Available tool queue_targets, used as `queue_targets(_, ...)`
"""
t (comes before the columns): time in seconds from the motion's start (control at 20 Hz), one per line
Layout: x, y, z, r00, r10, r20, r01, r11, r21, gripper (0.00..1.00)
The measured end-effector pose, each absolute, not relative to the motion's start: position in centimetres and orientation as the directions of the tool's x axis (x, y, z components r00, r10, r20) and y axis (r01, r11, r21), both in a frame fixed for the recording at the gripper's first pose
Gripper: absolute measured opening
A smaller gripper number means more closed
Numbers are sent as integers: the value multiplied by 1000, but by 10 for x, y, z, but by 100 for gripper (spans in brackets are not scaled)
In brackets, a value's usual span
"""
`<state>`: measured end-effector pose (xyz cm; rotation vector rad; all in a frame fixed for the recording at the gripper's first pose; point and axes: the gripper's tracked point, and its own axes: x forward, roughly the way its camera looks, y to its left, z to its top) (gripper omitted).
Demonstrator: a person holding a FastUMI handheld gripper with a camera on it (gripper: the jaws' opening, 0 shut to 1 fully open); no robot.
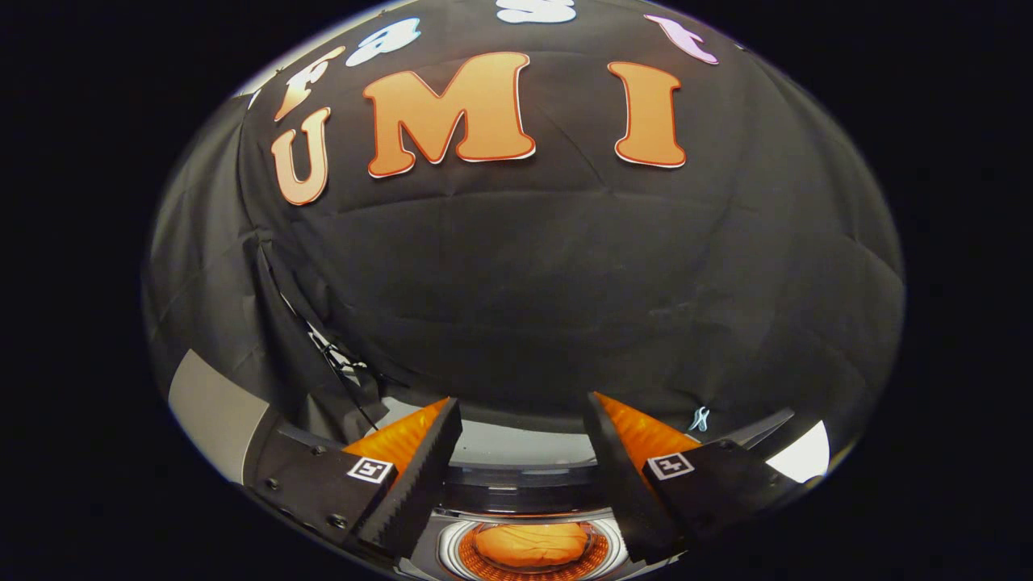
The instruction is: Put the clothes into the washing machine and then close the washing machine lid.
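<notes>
Fingers [420, 476] of the gripper [523, 407] sit nearest the lens, spread well apart with nothing between them; each carries a square marker tag on its base. Serrated inner faces show on both.

Clothes [531, 542]: an orange bundle, lying inside the drum [452, 557] of the washer [516, 444], low between the two fingers and below their tips. Bundle looks smooth and rounded, settled in the middle of the drum. Drum wall around it is ringed and perforated, glowing orange from the cloth's reflection. A pale ring rims the opening.

Lid [516, 492]: a dark curved band just beyond the drum opening, between the fingers. It does not cover the drum; the opening is exposed. Whether the lid stands fully upright or tilted I cannot tell from this angle.

Washer top: a light grey strip shows beyond the lid, running between the fingertips. A pale panel [214, 415] shows outside the left finger, and a bright white patch [803, 456] outside the right one; what these are is unclear.

Room: black cloth wall [516, 282] rises beyond the washer, creased, with folds gathered on the left where a thin cable [343, 371] hangs down. A small pale clip [699, 418] sits on the cloth near the right fingertip.

Pose: gripper hovers above the washer, the drum almost under it, fingers touching neither clothes nor lid.
</notes>
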<state>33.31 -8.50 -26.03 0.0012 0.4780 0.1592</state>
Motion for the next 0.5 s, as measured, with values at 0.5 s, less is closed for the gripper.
queue_targets(0.5, 296, -88, -260, 888, 160, -431, -161, 986, 34, 99)
